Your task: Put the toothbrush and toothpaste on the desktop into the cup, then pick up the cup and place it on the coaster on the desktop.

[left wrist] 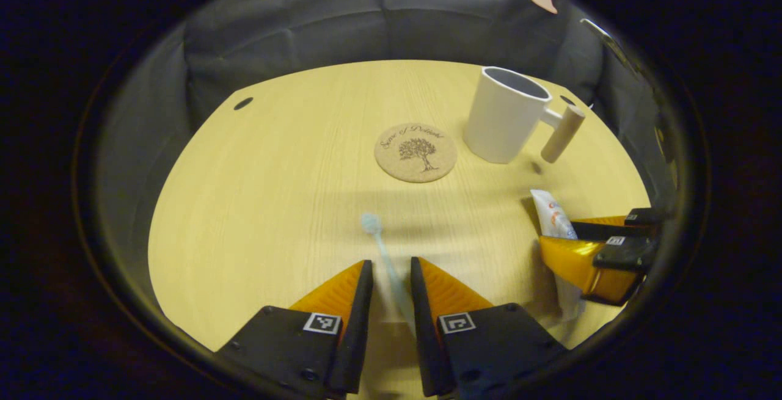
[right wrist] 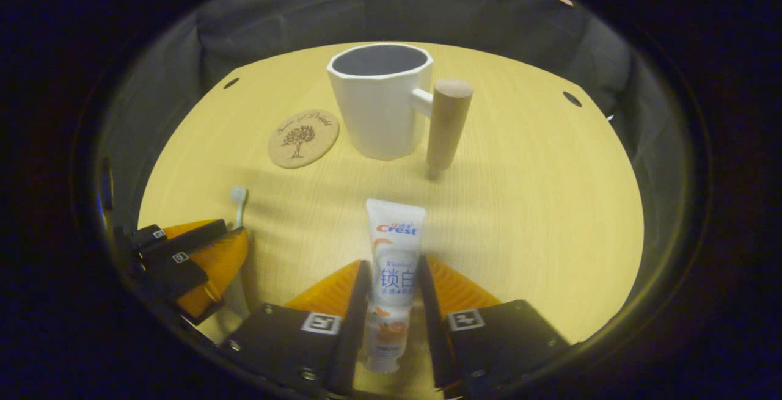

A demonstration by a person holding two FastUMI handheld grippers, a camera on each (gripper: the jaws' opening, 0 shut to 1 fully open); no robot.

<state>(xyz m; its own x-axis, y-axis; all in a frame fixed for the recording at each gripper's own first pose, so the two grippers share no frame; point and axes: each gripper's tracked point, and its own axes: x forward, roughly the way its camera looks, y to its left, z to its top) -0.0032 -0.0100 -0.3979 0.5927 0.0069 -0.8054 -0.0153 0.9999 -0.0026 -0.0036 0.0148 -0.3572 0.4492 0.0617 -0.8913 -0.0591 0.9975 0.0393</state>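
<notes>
Between left gripper fingers, toothbrush, toothpaste between right gripper fingers

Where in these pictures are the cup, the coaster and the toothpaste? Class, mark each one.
cup (right wrist: 379, 113): right gripper view, on its white outer wall.
coaster (left wrist: 415, 152): left gripper view, on the tree print at its middle.
toothpaste (right wrist: 393, 247): right gripper view, on the tube's upper front.

The left claw sits low over the counter, its fingers a narrow gap apart on either side of the toothbrush. The right claw is low too, fingers close against both sides of the toothpaste. The two claws are side by side.
</notes>
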